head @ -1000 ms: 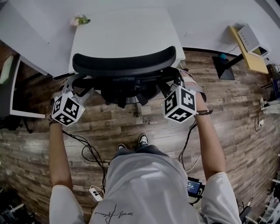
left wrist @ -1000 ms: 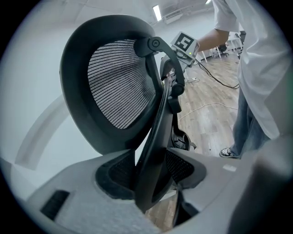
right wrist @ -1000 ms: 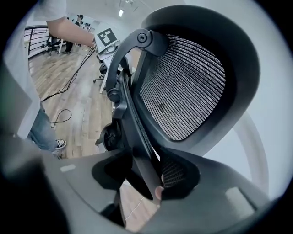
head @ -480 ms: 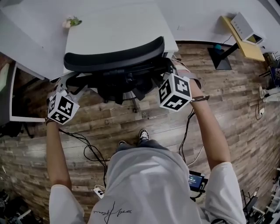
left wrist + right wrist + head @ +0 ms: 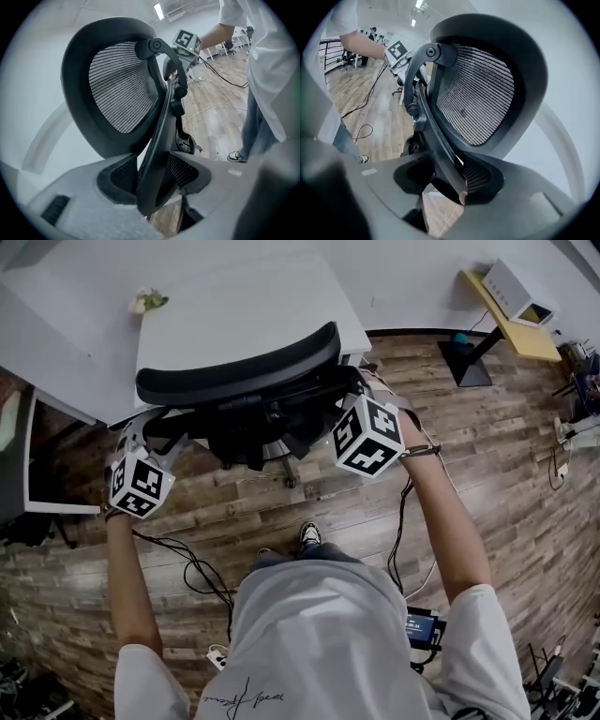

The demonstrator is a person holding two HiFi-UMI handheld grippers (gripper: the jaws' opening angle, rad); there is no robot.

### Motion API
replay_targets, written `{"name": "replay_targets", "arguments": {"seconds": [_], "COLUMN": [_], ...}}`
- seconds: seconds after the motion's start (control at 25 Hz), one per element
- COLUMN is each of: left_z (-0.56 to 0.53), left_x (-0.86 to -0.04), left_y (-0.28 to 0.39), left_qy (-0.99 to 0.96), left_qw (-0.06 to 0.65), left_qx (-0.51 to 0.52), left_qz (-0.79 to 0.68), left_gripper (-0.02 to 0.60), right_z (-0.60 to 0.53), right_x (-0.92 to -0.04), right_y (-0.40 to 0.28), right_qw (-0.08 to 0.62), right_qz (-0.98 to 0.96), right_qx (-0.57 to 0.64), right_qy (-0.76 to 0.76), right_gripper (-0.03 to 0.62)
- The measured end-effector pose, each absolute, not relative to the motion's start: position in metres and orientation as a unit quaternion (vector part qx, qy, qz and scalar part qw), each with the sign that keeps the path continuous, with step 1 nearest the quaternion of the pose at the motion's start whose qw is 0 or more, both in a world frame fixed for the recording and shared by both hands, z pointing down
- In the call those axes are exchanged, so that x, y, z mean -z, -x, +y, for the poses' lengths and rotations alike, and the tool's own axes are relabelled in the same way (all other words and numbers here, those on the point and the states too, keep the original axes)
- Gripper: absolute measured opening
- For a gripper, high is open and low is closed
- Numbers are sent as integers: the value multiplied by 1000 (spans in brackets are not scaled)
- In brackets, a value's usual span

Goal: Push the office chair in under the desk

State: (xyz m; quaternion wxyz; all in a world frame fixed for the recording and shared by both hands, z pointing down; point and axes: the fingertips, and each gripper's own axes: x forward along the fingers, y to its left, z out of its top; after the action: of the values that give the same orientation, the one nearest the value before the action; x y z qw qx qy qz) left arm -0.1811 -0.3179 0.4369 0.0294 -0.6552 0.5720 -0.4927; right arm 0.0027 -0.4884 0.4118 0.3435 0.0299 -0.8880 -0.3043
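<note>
Head view: the office chair [image 5: 255,420] sits upper centre, its backrest [image 5: 234,369] at the desk [image 5: 246,310] edge and its base out over the floor (nearly home, I judge). Left gripper view: the left gripper [image 5: 154,180] is clamped on the backrest's edge. Right gripper view: the right gripper [image 5: 450,180] is clamped on the opposite edge.

The chair [image 5: 234,371] has a back of fine black woven mesh [image 5: 119,89] set in a smooth, matt black plastic frame [image 5: 159,140]. The left gripper [image 5: 152,176] and right gripper [image 5: 445,178] are matt grey plastic with a faintly grainy skin. Their pads [image 5: 183,171] are dark and rough, cross-hatched. The desk [image 5: 244,306] is smooth matt white. The floor [image 5: 487,427] is wood-grain plank with a low sheen. The shirt [image 5: 319,643] is plain pale cloth.
</note>
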Motion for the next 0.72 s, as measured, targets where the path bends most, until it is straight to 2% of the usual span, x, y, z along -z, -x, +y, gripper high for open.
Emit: {"name": "replay_targets", "arguments": {"seconds": [0.08,0.12,0.24,0.44,0.72], "left_z": [-316,-314,-303,-287,-277], "left_x": [-426,-418,-397,-390,-386], "left_y": [179,177,167,155,136], "left_qy": [657,659,659,670,647], "left_qw": [35,38,39,-18,-61], "left_qx": [471,456,409,277,190], "left_qz": [587,597,630,688,736], "left_gripper": [208,179,152,99,35], "right_z": [-486,-485,-479,-469,-459], "right_x": [-407,-404,-395,-391,-387], "right_y": [-2,-2,-6,-11,-18], "right_qw": [335,329,309,291,263], "right_qz": [-893,-895,-906,-919,-941], "right_qx": [300,299,285,259,201], "right_qy": [-32,-34,-40,-53,-77], "right_gripper": [193,192,178,172,138]}}
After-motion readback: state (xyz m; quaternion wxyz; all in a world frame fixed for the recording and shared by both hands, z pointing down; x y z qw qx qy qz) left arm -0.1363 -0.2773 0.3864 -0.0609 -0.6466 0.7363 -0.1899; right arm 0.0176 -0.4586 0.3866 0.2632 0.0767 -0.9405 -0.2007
